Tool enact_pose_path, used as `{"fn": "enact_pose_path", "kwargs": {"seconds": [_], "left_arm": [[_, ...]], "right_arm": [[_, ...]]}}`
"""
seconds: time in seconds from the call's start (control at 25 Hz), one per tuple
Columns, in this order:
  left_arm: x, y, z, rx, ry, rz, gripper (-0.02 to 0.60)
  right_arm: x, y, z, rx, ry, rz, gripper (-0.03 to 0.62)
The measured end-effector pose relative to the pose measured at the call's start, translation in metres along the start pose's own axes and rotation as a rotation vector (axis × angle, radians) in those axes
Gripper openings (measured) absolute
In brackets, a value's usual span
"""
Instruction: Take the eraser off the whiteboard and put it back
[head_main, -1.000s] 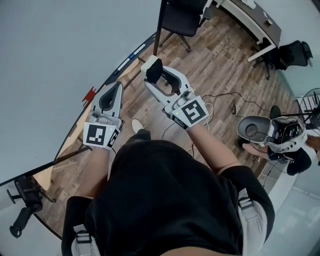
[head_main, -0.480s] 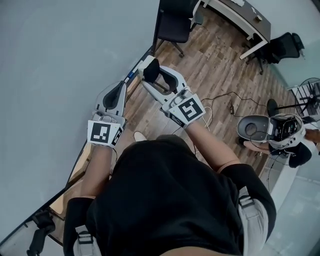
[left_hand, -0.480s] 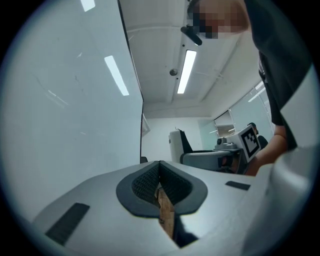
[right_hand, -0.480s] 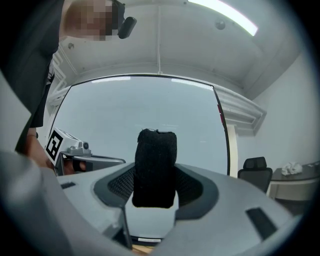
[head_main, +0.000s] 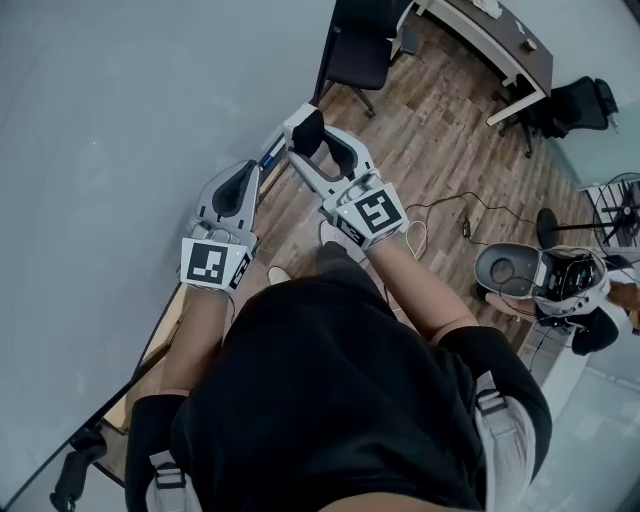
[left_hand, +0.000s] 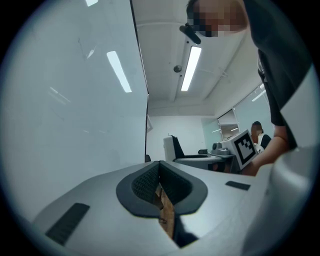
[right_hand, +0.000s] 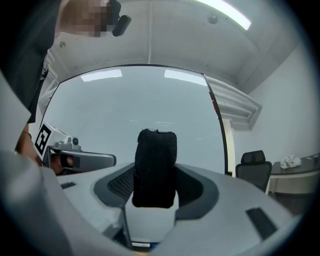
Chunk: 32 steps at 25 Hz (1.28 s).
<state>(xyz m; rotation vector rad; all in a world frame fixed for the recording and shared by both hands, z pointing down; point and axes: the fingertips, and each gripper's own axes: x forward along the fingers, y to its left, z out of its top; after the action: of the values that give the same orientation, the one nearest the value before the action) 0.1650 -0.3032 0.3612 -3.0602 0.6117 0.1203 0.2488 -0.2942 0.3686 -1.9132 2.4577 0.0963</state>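
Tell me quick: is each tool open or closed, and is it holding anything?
Left tool: closed, with nothing between its jaws.
Right tool: closed on the eraser.

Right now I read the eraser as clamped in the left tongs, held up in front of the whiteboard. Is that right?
Not quite. The eraser is clamped in the right tongs, not the left. The right gripper view shows it between the jaws, in front of the whiteboard. In the left gripper view, the left tongs are shut with nothing between them.
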Motion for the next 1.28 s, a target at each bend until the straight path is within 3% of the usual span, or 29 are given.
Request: {"fn": "enact_pose_path", "kwargs": {"seconds": [0.6,1.28], "left_arm": [[0.088,0.02,0.009,0.036,0.005,0.154,-0.005],[0.101,0.025,-0.002,0.025,0.021,0.275,-0.005]], "right_arm": [[0.068,-0.1,0.001,-0.014,-0.06,0.074,0.225],[0.103,-0.113,0.0,0.0,-0.103,0.134,0.225]]}}
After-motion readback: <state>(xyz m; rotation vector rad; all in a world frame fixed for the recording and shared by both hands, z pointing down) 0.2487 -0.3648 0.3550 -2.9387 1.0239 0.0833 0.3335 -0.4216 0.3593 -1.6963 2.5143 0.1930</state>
